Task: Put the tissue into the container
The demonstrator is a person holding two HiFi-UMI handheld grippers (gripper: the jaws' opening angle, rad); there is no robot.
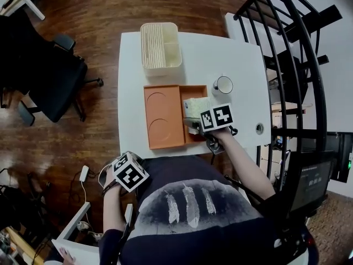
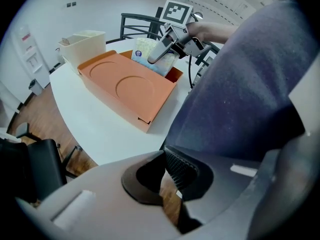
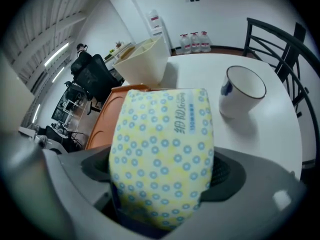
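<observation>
Middle of the head view: one white table [image 1: 242,65], one orange container [image 1: 164,120], one cream box [image 1: 160,46], one mug [image 1: 223,85], one tissue pack [image 1: 196,106]. Left edge: one black office chair [image 1: 55,84]. Top of the right gripper view: three water bottles [image 3: 195,42].

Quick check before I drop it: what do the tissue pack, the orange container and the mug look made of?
The tissue pack looks like soft plastic film: dot-printed, bulging, slightly shiny. The orange container is probably moulded plastic: matte, even colour, pressed round recesses. The mug is likely glazed ceramic: glossy white with a dark rim.
</observation>
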